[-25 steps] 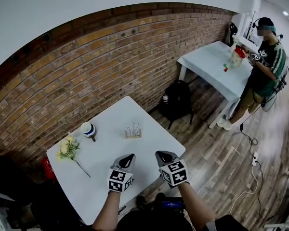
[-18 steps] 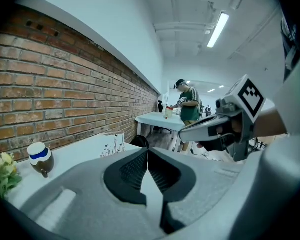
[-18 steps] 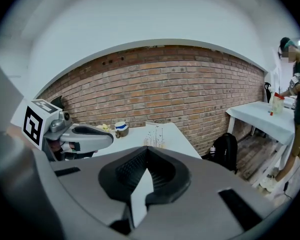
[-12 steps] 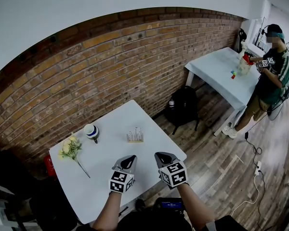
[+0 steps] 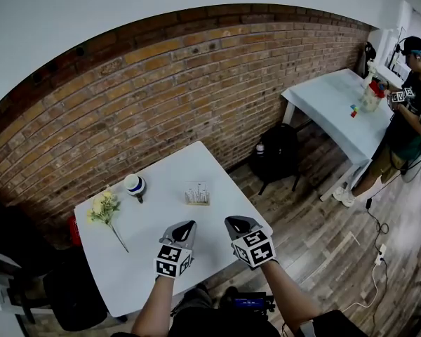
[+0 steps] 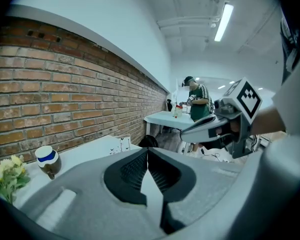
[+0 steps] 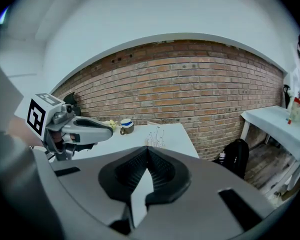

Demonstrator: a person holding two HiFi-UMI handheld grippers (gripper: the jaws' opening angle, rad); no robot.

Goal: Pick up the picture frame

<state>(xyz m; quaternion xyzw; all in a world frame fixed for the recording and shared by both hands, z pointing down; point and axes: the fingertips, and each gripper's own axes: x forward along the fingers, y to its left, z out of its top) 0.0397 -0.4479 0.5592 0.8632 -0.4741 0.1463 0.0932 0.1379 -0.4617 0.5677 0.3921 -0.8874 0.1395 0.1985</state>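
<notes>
The picture frame (image 5: 196, 194) is small and pale, with a light wooden base, and stands upright near the far right part of the white table (image 5: 154, 258). It also shows in the left gripper view as a picture frame (image 6: 121, 144) and in the right gripper view as a picture frame (image 7: 156, 134) straight ahead. My left gripper (image 5: 188, 226) and right gripper (image 5: 233, 222) hover side by side over the table's near edge, well short of the frame. Both are shut with nothing between the jaws, as the left gripper (image 6: 147, 151) and right gripper (image 7: 147, 150) views show.
A white and blue mug (image 5: 134, 186) and a bunch of pale flowers (image 5: 102, 209) lie at the table's far left. A brick wall (image 5: 161, 97) runs behind. A black backpack (image 5: 277, 156) sits on the wooden floor. A person (image 5: 407, 111) works at a second white table (image 5: 330, 107).
Both grippers have drifted slightly over the table's near edge and stay shut. The head view has swung, so the far table and person sit further right.
</notes>
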